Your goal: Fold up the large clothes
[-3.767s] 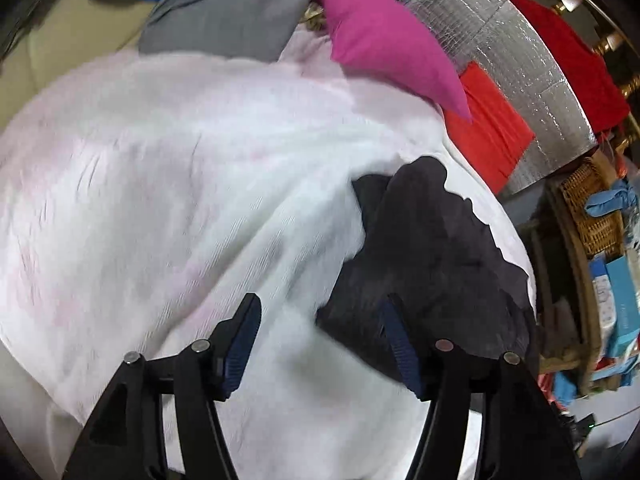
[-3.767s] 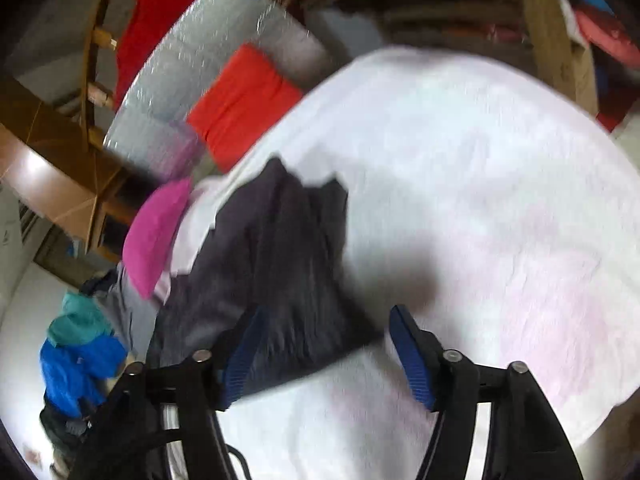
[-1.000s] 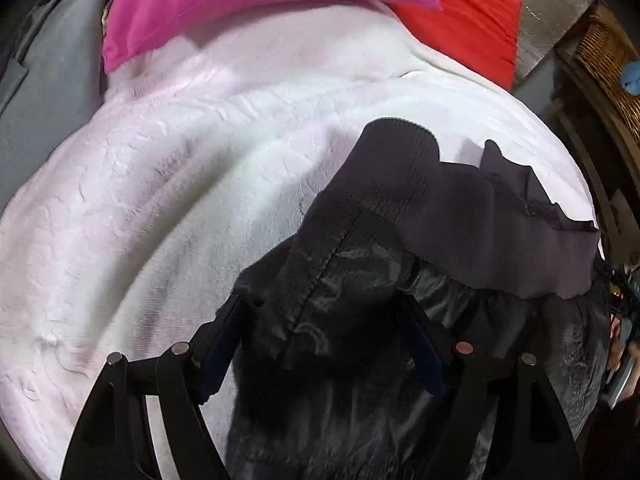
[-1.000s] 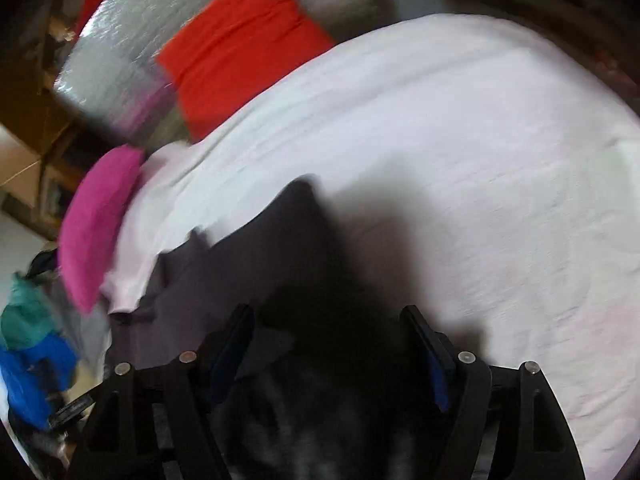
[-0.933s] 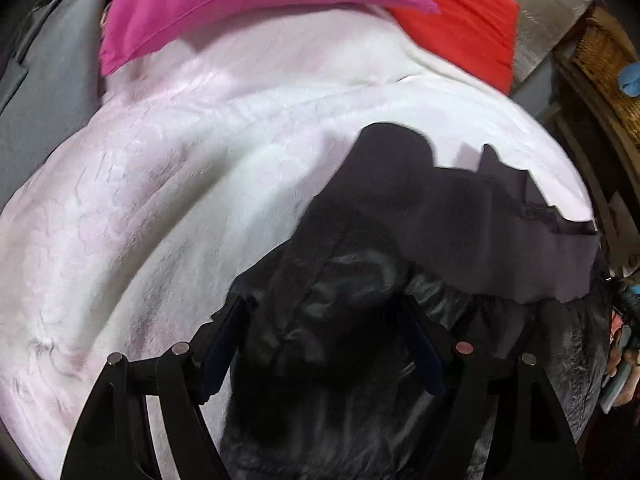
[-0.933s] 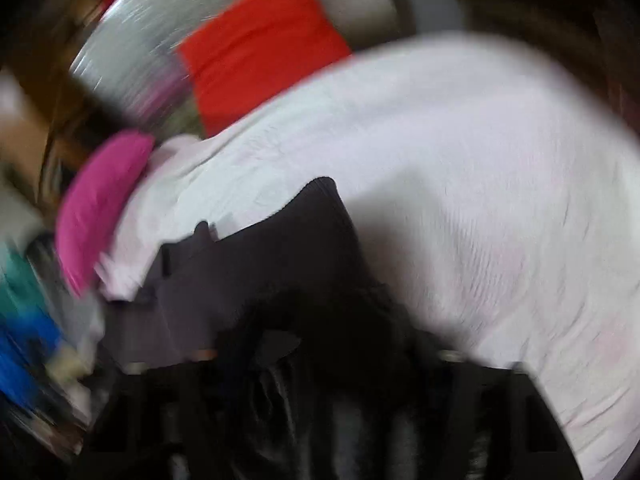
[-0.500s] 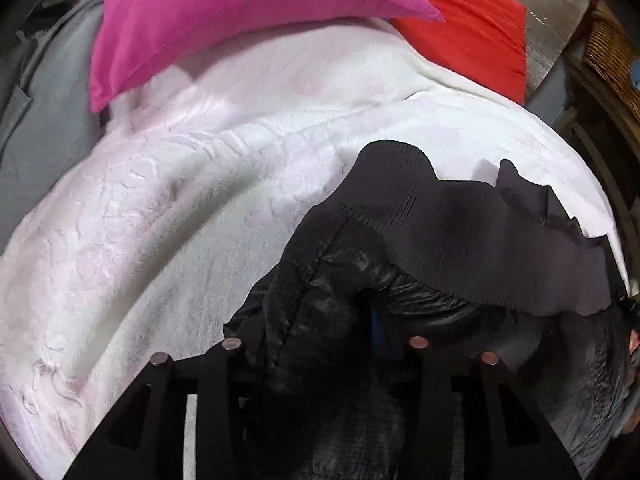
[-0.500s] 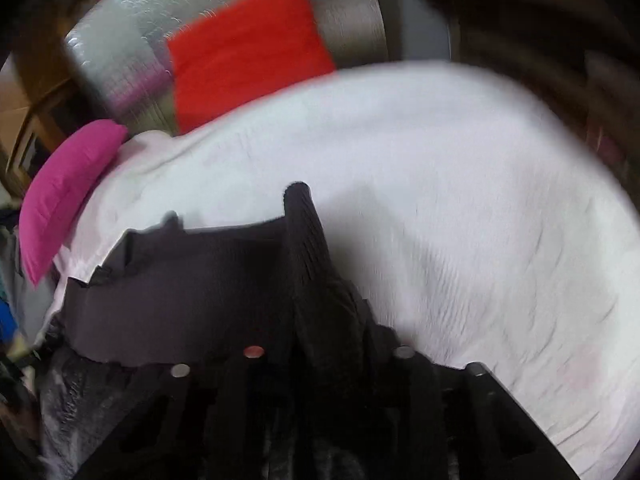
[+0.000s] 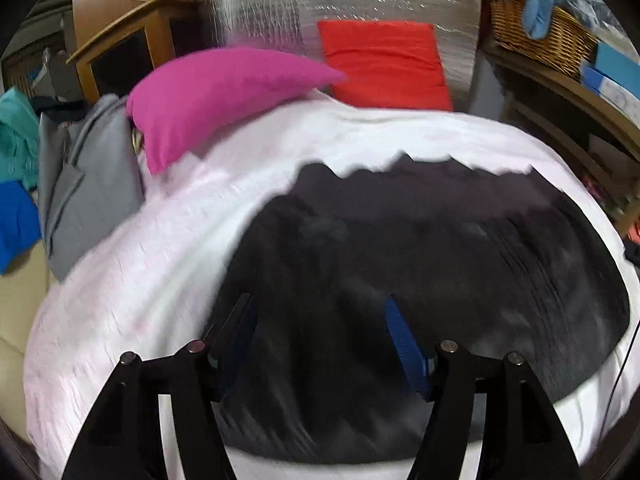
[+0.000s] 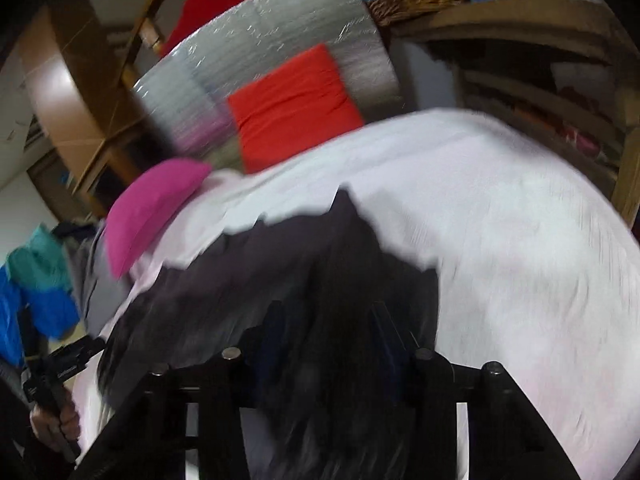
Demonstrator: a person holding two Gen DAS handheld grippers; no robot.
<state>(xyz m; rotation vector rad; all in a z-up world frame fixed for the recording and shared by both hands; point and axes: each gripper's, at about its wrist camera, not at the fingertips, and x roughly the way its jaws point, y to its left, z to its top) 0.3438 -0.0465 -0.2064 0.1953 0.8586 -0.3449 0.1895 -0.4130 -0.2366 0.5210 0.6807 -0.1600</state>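
Basket [image 9: 536, 36] of wicker holds blue cloth [image 9: 540, 0] draped over rim.

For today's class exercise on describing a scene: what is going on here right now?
A person with a two-finger gripper in each hand is folding a large dark grey padded garment spread on a white textured bedspread. The left gripper has its jaws opening, apparently clear above the fabric. The right gripper has dark cloth bunched between its jaws, which are also opening; blur hides whether the pads press on it. A magenta pillow lies at the bed's head.
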